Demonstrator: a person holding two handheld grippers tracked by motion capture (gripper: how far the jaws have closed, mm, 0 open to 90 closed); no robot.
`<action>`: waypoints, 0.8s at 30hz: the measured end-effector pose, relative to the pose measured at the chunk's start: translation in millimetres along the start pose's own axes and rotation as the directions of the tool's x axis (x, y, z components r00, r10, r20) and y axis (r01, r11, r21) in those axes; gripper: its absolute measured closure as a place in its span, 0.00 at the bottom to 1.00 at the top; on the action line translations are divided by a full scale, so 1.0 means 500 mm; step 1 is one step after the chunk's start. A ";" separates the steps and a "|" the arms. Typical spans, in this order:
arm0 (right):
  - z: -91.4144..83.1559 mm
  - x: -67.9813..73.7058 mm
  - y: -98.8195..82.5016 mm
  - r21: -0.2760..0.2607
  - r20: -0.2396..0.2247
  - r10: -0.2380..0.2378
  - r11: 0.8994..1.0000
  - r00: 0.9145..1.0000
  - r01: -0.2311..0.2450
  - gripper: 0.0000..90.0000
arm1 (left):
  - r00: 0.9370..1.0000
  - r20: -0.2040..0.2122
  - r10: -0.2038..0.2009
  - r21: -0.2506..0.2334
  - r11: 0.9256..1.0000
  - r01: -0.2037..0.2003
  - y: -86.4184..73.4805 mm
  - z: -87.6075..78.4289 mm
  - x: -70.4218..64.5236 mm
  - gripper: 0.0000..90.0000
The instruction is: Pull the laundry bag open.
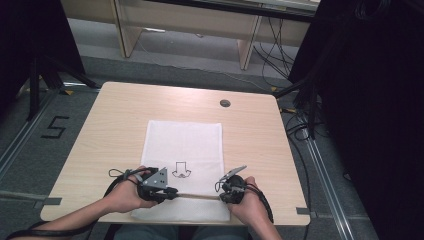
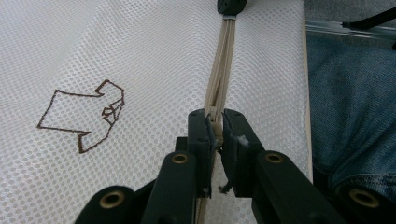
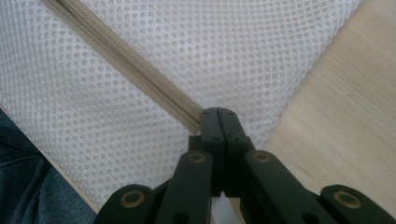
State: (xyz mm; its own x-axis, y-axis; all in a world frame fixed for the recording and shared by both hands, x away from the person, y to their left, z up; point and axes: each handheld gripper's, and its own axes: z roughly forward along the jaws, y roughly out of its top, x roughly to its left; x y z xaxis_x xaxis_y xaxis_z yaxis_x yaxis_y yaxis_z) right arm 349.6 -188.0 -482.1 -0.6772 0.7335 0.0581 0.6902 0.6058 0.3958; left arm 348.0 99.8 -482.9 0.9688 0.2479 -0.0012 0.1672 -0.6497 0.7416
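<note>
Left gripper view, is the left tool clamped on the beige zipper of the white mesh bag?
Yes, the left tool pinches the zipper end between its pads on the mesh bag.

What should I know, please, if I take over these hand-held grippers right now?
Left hand-held gripper: shut on the zipper pull of the white mesh bag.
Right hand-held gripper: shut on the zipper at the bag's end, by its corner.
The bag lies flat on the table, its near edge over the table's front edge.
Done: both ends of the zipper gripped.
Left, probably: sliding the pull along while the right holds the end.
</note>
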 end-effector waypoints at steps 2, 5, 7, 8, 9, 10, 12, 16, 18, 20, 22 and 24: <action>-0.001 0.005 0.000 0.013 -0.004 0.032 0.999 0.999 -0.032 1.00 | 1.000 0.010 -0.002 -0.007 1.000 0.002 -0.001 0.000 0.002 0.91; 0.000 0.001 0.000 0.003 0.005 0.001 1.000 1.000 -0.001 1.00 | 1.000 -0.007 0.012 0.005 1.000 -0.012 -0.001 -0.002 0.000 0.91; -0.001 0.000 0.000 0.001 0.002 0.003 1.000 1.000 -0.003 1.00 | 1.000 0.000 0.004 0.000 1.000 -0.004 -0.002 -0.004 0.002 0.91; -0.001 0.001 0.000 0.004 0.001 0.009 1.000 1.000 -0.009 1.00 | 1.000 -0.001 0.005 0.001 1.000 -0.005 -0.004 -0.005 0.002 0.91; -0.001 0.002 0.000 0.009 0.000 0.015 1.000 1.000 -0.015 1.00 | 1.000 -0.007 0.005 0.009 1.000 -0.005 -0.006 -0.007 0.002 0.91; -0.001 0.004 0.000 0.013 -0.006 0.030 0.999 1.000 -0.030 1.00 | 1.000 -0.012 0.001 0.006 1.000 -0.001 -0.008 -0.009 0.003 0.91; -0.001 0.002 0.000 0.011 -0.003 0.019 1.000 1.000 -0.019 1.00 | 1.000 -0.018 -0.011 0.003 1.000 0.011 -0.014 -0.016 0.007 0.91; -0.001 0.002 0.000 0.012 -0.003 0.021 1.000 1.000 -0.021 1.00 | 0.999 -0.026 -0.028 -0.003 1.000 0.028 -0.024 -0.027 0.012 0.91; -0.001 0.002 0.001 0.013 -0.003 0.023 1.000 1.000 -0.023 1.00 | 1.000 -0.024 -0.018 0.003 1.000 0.018 -0.024 -0.028 0.012 0.91; -0.001 0.002 0.001 0.012 -0.002 0.022 1.000 1.000 -0.022 1.00 | 0.999 -0.031 -0.015 0.005 1.000 0.015 -0.023 -0.027 0.011 0.91; -0.001 0.002 0.000 0.012 -0.002 0.023 1.000 1.000 -0.023 1.00 | 0.999 -0.027 -0.020 0.004 1.000 0.020 -0.024 -0.027 0.012 0.91; -0.001 0.002 0.000 0.012 -0.003 0.023 1.000 1.000 -0.023 1.00 | 0.999 -0.027 -0.020 -0.001 1.000 0.020 -0.024 -0.026 0.011 0.91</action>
State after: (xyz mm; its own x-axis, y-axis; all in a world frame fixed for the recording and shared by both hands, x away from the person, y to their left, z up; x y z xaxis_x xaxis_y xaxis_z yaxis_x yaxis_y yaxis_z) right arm 349.0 -187.4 -481.4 -0.6622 0.7461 0.0698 0.7083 0.5928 0.3834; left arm 348.9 118.5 -483.2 0.9599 0.2804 0.0016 0.1868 -0.6436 0.7422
